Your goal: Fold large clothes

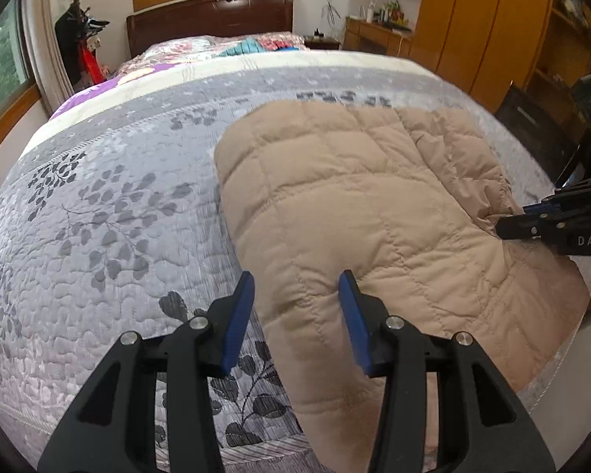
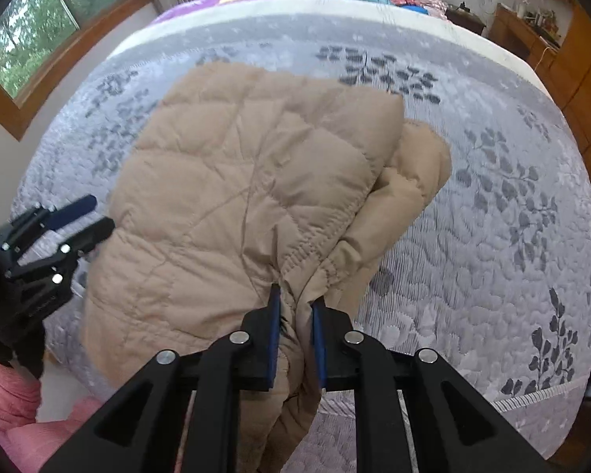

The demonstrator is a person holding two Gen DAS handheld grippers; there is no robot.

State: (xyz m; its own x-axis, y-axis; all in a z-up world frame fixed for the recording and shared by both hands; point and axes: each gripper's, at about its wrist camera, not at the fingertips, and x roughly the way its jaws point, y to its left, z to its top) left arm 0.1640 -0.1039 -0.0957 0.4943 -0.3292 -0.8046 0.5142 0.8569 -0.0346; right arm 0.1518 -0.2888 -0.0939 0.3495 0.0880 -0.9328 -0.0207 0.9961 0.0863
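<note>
A beige quilted jacket (image 1: 354, 205) lies folded on the bed's grey leaf-patterned quilt (image 1: 110, 216). My left gripper (image 1: 297, 303) hovers open over the jacket's near left edge. One pad is above the jacket and the other above the quilt, with a strip of quilt showing beside the fabric. In the right wrist view the left gripper (image 2: 98, 216) sits at the jacket's (image 2: 224, 197) left edge. My right gripper (image 2: 297, 327) is shut on a gathered, elastic-stitched edge of the jacket, and the fabric bunches between its pads. It enters the left wrist view as the right gripper (image 1: 508, 224) at the jacket's right side.
The bed runs back to a dark wooden headboard (image 1: 209, 23), with colourful bedding (image 1: 256, 45) piled near it. Wooden wardrobes (image 1: 484, 19) stand on the right, a window (image 2: 31, 39) on the left. Something pink (image 2: 15, 406) lies off the bed's near left corner. A black-gloved hand (image 2: 8, 339) holds the left gripper.
</note>
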